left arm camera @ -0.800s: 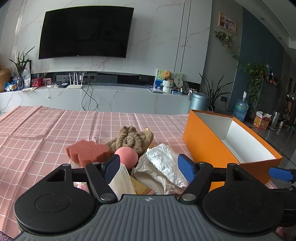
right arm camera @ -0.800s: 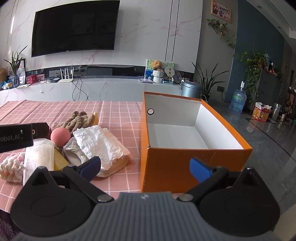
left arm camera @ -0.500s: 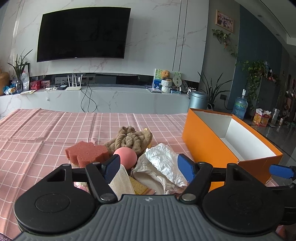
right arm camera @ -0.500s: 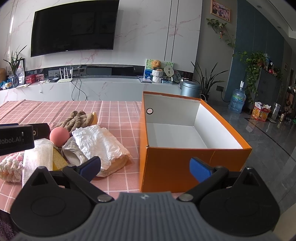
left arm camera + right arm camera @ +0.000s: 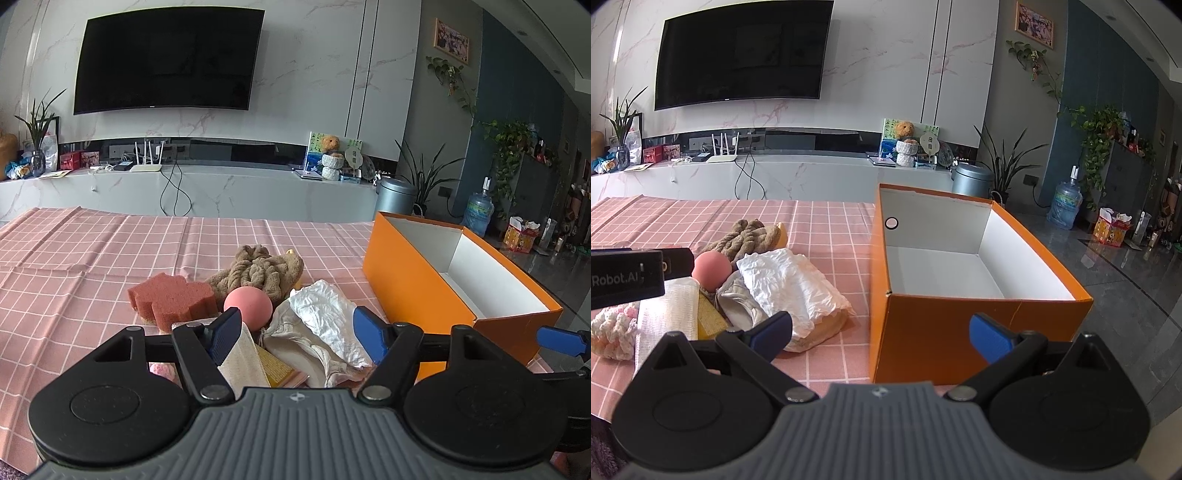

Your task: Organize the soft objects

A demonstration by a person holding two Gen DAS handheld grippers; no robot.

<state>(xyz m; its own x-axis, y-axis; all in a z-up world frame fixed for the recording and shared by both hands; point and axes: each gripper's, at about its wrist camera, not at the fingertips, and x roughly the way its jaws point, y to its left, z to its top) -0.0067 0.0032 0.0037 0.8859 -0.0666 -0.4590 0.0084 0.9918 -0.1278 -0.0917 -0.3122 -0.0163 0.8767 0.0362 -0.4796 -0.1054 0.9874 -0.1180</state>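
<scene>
A pile of soft things lies on the pink checked tablecloth (image 5: 74,266): a red sponge (image 5: 170,299), a pink ball (image 5: 247,308), a brown knitted toy (image 5: 258,275), crumpled white paper (image 5: 325,317) over a beige cloth, a white mesh cloth (image 5: 240,358) and a pink-white knitted piece (image 5: 611,332). An empty orange box (image 5: 938,332) stands to the right of the pile. My left gripper (image 5: 299,334) is open just before the pile, holding nothing. My right gripper (image 5: 881,334) is open in front of the box's near left corner, empty.
The left gripper's body (image 5: 628,278) shows at the left edge of the right wrist view. A right fingertip (image 5: 557,339) shows at the right of the left wrist view. Beyond the table are a TV wall, a marble shelf and plants.
Both grippers have risen slightly, tilting the views a little; the left has shifted a bit. The objects have not moved and both stay open.
</scene>
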